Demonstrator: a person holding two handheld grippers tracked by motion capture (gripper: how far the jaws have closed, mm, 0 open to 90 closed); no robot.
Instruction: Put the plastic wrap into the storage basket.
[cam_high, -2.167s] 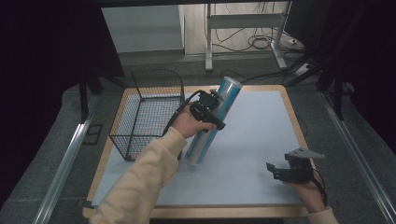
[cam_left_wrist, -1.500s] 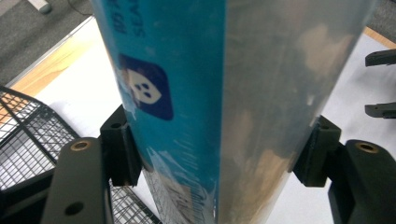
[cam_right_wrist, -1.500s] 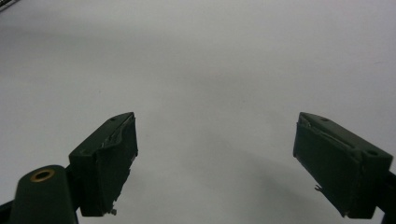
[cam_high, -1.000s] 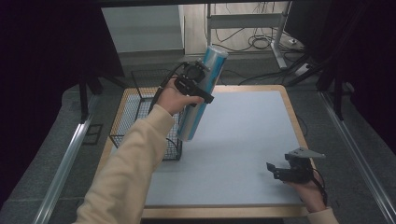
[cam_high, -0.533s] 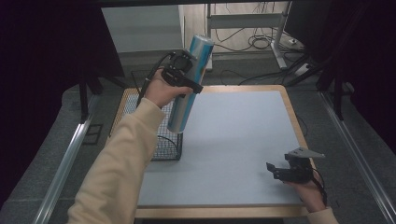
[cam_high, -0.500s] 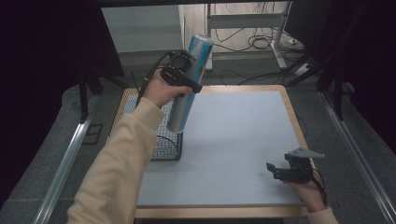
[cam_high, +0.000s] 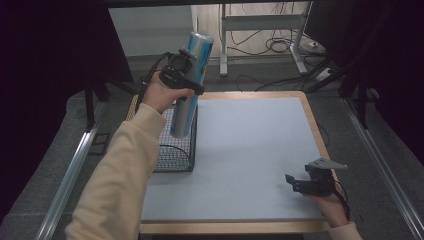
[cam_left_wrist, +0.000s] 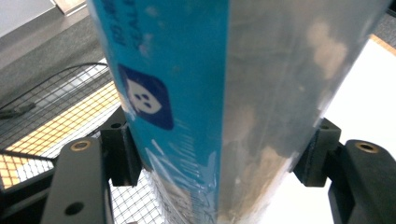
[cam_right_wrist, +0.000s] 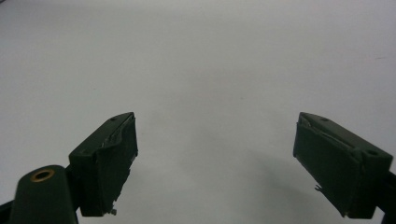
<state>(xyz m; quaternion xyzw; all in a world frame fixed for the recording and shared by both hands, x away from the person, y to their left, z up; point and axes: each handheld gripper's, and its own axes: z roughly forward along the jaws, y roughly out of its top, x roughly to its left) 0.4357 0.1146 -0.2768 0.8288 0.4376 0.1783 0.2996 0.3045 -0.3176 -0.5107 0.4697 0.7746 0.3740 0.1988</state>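
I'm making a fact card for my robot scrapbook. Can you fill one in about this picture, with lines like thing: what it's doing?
left gripper: shut on the blue and silver tube, holding it in the air
blue and silver tube: nearly upright, lower end over the wire basket
wire basket: black mesh, at the table's left edge
right gripper: open, holding nothing, low over the near right corner
table: white top with a wooden rim
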